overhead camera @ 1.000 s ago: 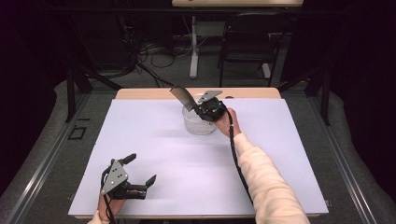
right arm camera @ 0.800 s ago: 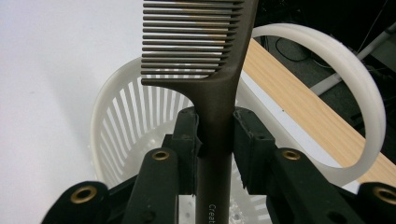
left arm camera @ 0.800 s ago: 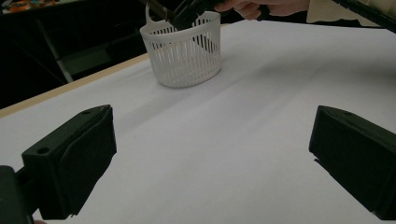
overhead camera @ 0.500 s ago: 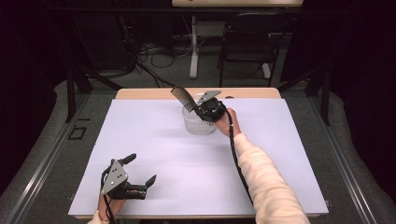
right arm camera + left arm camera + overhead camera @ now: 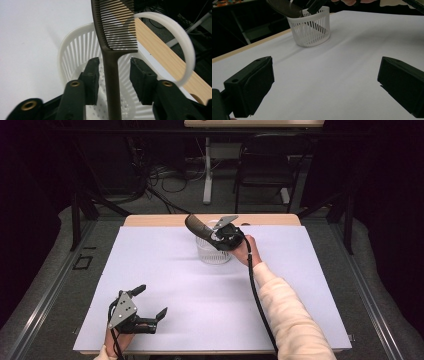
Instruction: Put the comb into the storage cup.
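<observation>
Holding nothing: left hand-held gripper (image 5: pixel 150 306), jaws wide apart, low over white desk (image 5: pixel 310 285) nr front edge. Right hand-held gripper (image 5: pixel 113 75) over white slotted basket (image 5: pixel 213 252); jaws parted either side of brown comb (image 5: pixel 112 37), w/ gaps both sides.

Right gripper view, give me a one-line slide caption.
Open right gripper straddles a brown comb standing in the white slotted basket.

Left gripper (image 5: pixel 150 305) low near the person, jaws wide apart, right gripper (image 5: pixel 216 234) extended forward, jaws parted
</observation>
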Available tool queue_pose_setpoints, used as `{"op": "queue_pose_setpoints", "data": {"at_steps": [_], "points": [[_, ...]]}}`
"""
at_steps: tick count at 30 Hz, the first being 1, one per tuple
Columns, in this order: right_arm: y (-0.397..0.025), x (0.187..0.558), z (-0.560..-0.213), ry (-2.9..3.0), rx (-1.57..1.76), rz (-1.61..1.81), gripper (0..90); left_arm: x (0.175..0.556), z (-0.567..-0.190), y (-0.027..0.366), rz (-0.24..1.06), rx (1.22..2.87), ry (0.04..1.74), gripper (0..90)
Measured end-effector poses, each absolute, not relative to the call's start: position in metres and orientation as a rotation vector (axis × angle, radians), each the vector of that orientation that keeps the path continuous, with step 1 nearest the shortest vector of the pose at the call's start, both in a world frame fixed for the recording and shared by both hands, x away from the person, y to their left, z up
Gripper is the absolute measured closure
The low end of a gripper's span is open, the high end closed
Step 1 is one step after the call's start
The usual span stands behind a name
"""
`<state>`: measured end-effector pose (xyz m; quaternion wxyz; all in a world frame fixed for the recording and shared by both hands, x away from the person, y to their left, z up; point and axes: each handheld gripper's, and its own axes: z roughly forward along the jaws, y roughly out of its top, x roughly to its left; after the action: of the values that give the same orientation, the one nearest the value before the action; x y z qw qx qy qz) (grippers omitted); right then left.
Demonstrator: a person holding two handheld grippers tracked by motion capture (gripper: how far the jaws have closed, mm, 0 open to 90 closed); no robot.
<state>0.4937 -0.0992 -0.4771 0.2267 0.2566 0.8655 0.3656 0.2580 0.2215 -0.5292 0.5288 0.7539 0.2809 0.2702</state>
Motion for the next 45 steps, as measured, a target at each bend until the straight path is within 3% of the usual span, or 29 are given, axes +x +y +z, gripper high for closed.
{"op": "queue_pose_setpoints", "data": {"at_steps": [10,20,36,45], "points": [[-0.112,0.483,-0.457,2.397,0.764,1.010,31.6,0.258,-0.530,0.221,0.646,1.804,0.670,0.6],[-0.122,0.475,-0.446,2.423,0.795,1.020,17.6,0.258,-0.529,0.221,0.651,1.808,0.668,0.6],[-0.146,0.455,-0.437,2.518,0.812,0.981,2.9,0.259,-0.530,0.219,0.646,1.811,0.666,0.6],[-0.156,0.444,-0.435,2.543,0.821,0.976,0.0,0.259,-0.530,0.219,0.643,1.811,0.666,0.5]]}}
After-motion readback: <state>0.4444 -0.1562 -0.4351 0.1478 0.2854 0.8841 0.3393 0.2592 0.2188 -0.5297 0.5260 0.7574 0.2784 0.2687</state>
